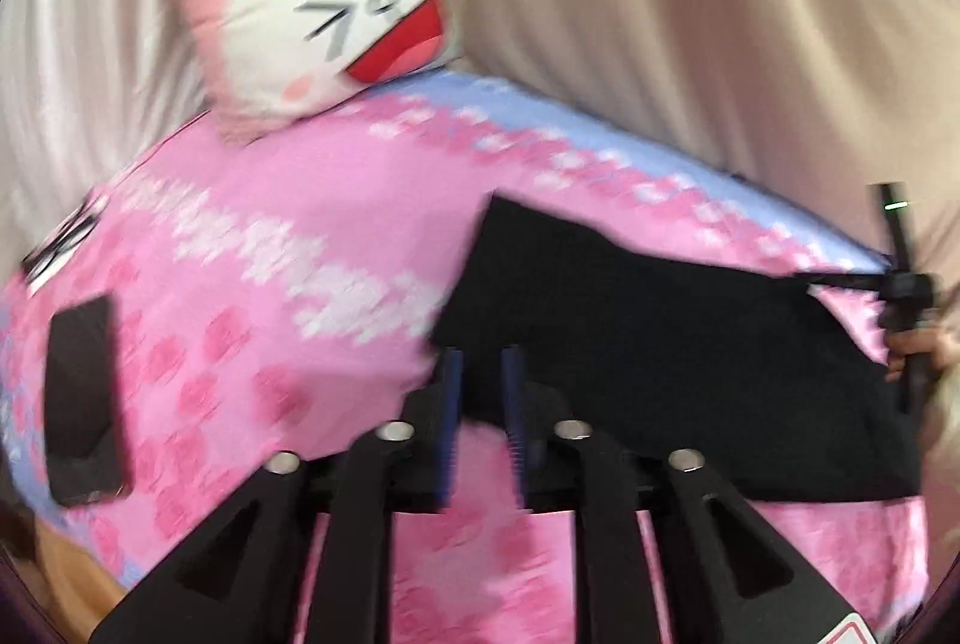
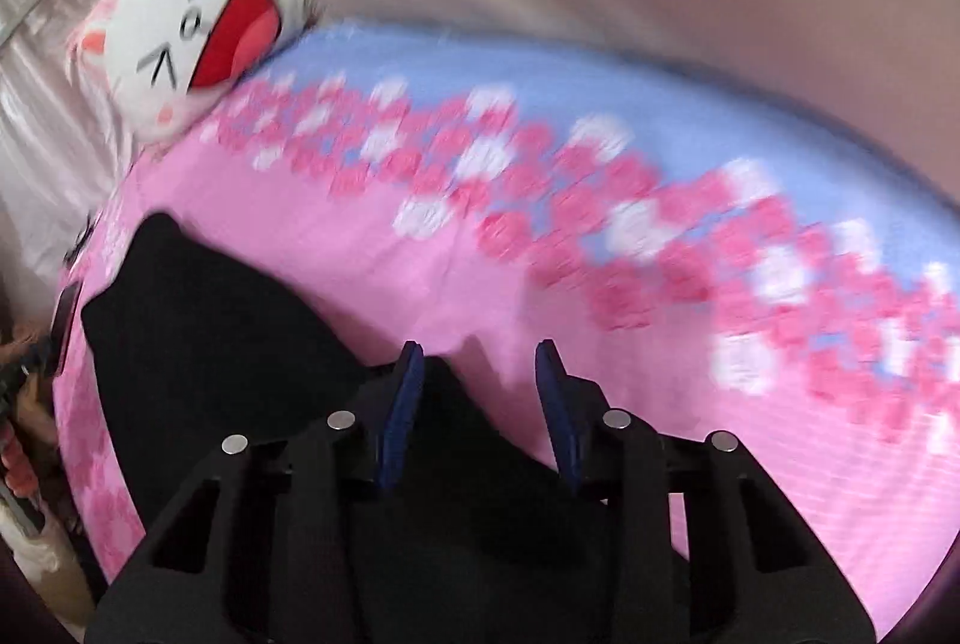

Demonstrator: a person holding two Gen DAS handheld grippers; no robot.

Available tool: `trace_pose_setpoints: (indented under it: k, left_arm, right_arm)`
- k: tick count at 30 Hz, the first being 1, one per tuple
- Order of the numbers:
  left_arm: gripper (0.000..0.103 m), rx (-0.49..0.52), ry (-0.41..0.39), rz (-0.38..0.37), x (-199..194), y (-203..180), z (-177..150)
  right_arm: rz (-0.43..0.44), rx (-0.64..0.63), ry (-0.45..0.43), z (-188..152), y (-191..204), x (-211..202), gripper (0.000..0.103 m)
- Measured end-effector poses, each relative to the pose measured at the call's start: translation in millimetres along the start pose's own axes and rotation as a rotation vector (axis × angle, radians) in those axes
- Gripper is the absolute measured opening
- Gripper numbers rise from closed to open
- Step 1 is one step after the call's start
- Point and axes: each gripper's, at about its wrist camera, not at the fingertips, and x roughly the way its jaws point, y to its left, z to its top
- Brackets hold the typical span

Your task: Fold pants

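Black pants (image 1: 660,320) lie flat on a pink flowered bedspread (image 1: 270,224), to the right in the left wrist view. My left gripper (image 1: 483,362) hovers at their near left edge, its blue fingers (image 1: 451,386) a narrow gap apart with nothing clearly between them. In the right wrist view the pants (image 2: 228,332) lie at the lower left, running under the gripper. My right gripper (image 2: 477,353) is open over their right edge, empty. The right gripper and the hand holding it also show at the far right of the left wrist view (image 1: 906,296).
A white and pink cat-face cushion (image 1: 312,8) rests at the bed's far end against beige curtains (image 1: 690,14). A black phone (image 1: 84,398) lies on the bedspread at the left. The bed's blue border (image 2: 600,80) runs along the curtain side.
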Motion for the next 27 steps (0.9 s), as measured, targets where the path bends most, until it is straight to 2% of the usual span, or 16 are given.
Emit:
trace_pose_setpoints:
  k: [1,2,3,4,6,7,8,9,10,12,14,15,17,20,24,27]
  left_arm:
    - [0.046,0.009,0.008,-0.018,5,-7,3]
    - [0.049,0.025,0.029,-0.028,15,-14,5]
    - [0.049,0.051,0.070,-0.013,32,-21,5]
    - [0.047,0.072,0.130,0.030,53,-25,2]
    - [0.044,0.077,0.220,0.103,83,-25,-8]
    - [0.045,0.088,0.198,0.111,85,-25,-13]
    - [0.045,0.125,0.185,0.139,82,-31,-16]
    - [0.046,0.139,0.180,0.156,80,-34,-18]
    - [0.046,0.145,0.178,0.168,79,-35,-21]
    - [0.048,0.159,0.170,0.180,77,-36,-25]
    - [0.048,0.156,0.174,0.176,77,-33,-26]
    - [0.048,0.150,0.181,0.171,77,-31,-28]
    - [0.048,0.131,0.190,0.152,77,-26,-32]
    - [0.050,0.099,0.205,0.123,77,-21,-36]
    - [0.051,0.056,0.216,0.100,74,-15,-39]
    - [0.053,0.070,0.217,0.117,72,-17,-41]
  right_arm:
    - [-0.004,-0.032,0.019,-2,7,6,0.038]
    - [-0.033,-0.088,0.028,-7,17,11,0.035]
    - [-0.058,-0.117,0.020,-7,23,11,0.026]
    - [-0.080,-0.141,0.010,-7,26,11,0.023]
    - [-0.127,-0.123,-0.038,5,20,8,0.009]
    - [-0.174,-0.113,-0.068,12,14,8,0.007]
    - [-0.239,-0.117,-0.074,17,10,12,0.000]
    - [-0.288,-0.130,-0.055,19,4,20,0.000]
    - [-0.280,-0.124,-0.025,19,-3,28,0.000]
    - [-0.248,-0.045,-0.122,20,-13,5,0.000]
    - [-0.169,0.004,-0.233,15,-17,-36,0.000]
    - [-0.125,-0.007,-0.228,11,-15,-46,0.001]
    - [-0.036,-0.054,-0.132,-1,-9,-47,0.004]
    - [-0.061,-0.106,-0.075,-11,-5,-25,0.006]
    - [0.009,-0.047,-0.006,-11,-6,7,0.007]
    - [0.004,-0.051,-0.021,-17,-4,0,0.007]
